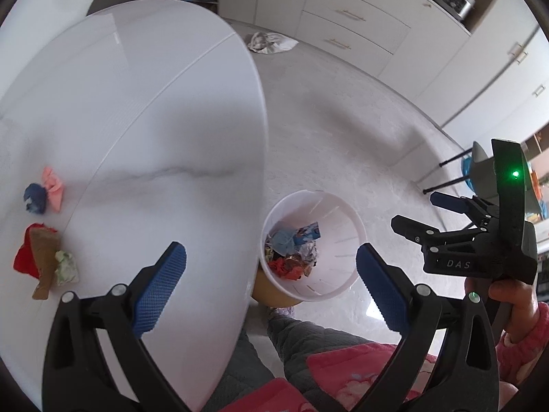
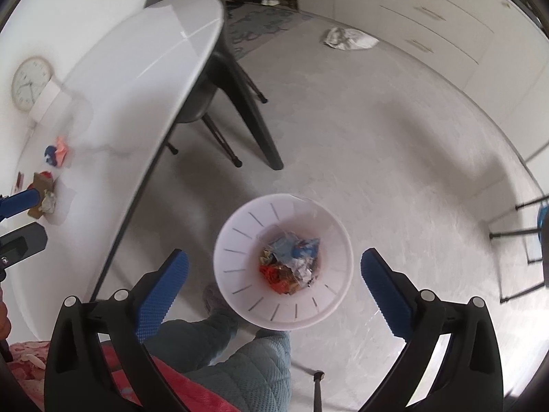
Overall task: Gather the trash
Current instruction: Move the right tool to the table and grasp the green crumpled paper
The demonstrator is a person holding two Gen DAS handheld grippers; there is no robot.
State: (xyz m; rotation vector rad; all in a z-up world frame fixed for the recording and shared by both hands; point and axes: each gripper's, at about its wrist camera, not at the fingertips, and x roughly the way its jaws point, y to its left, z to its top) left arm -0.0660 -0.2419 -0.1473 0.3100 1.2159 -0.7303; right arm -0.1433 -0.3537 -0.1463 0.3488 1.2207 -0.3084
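Note:
A white bin (image 1: 343,267) stands on the floor beside the white table (image 1: 144,110), with several crumpled scraps inside. It also shows in the right wrist view (image 2: 240,295). My left gripper (image 1: 271,281) is open and empty, above the table edge and the bin. My right gripper (image 2: 274,292) is open and empty, directly above the bin; it also shows in the left wrist view (image 1: 418,216). On the table lie a blue wad (image 1: 35,198), a pink wad (image 1: 54,189), a red wad (image 1: 24,261), a brown cardboard piece (image 1: 44,261) and a pale crumpled scrap (image 1: 67,267).
A crumpled white sheet (image 1: 269,43) lies on the floor near the cabinet drawers (image 1: 353,17). A dark chair (image 2: 219,96) stands under the table's far end. A round clock (image 2: 29,82) leans at the table's back. The person's legs are below both grippers.

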